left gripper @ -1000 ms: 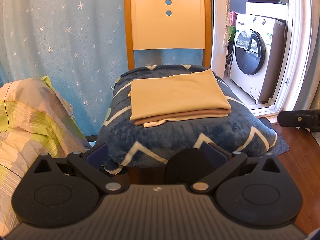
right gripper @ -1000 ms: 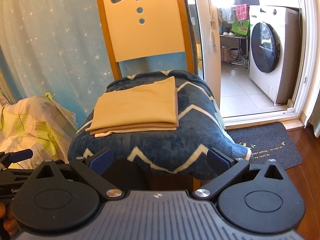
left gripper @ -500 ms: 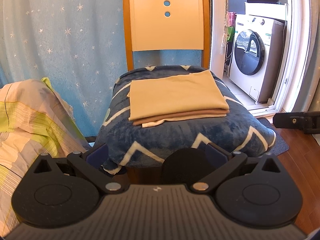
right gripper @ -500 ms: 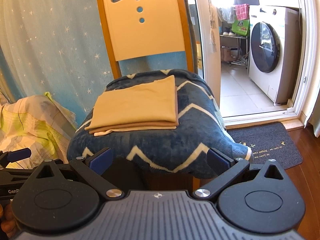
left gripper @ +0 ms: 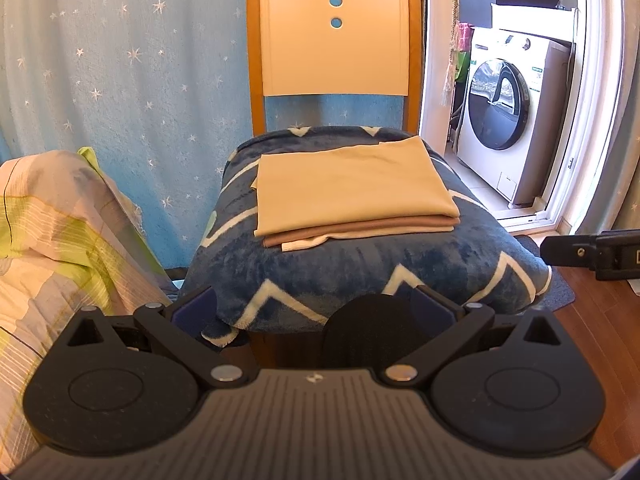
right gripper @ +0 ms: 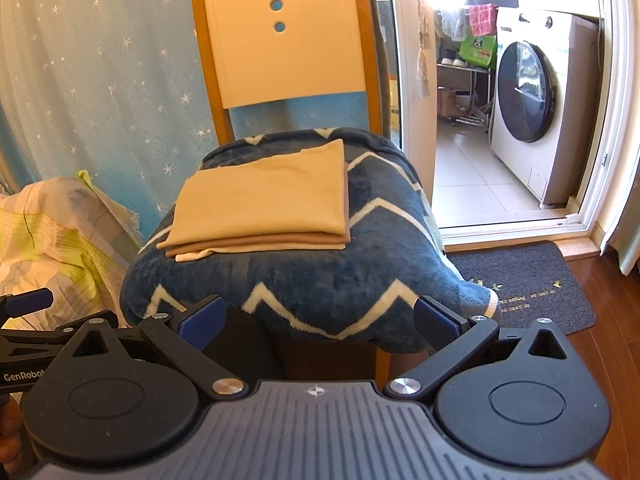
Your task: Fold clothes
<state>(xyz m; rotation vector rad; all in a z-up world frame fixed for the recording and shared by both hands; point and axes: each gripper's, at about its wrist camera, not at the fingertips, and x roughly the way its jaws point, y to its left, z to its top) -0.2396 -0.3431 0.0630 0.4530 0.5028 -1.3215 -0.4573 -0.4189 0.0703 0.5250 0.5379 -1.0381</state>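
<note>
A stack of folded tan and beige clothes lies flat on a chair seat covered by a blue zigzag blanket. My left gripper hangs open, low in front of the chair, nothing between its blue pads. My right gripper is open too and empty, at the same height before the blanket's front edge. Both stay clear of the clothes. The right gripper's fingertip shows at the right edge of the left wrist view. The left gripper's fingertip shows at the left edge of the right wrist view.
The chair's tall wooden backrest rises behind the seat. A striped yellow-green bedding heap lies to the left. A starry blue curtain hangs behind. To the right, a doorway with a washing machine and a dark doormat.
Both views have drifted slightly closer to the chair; the folded stack has not moved and both grippers stay open.
</note>
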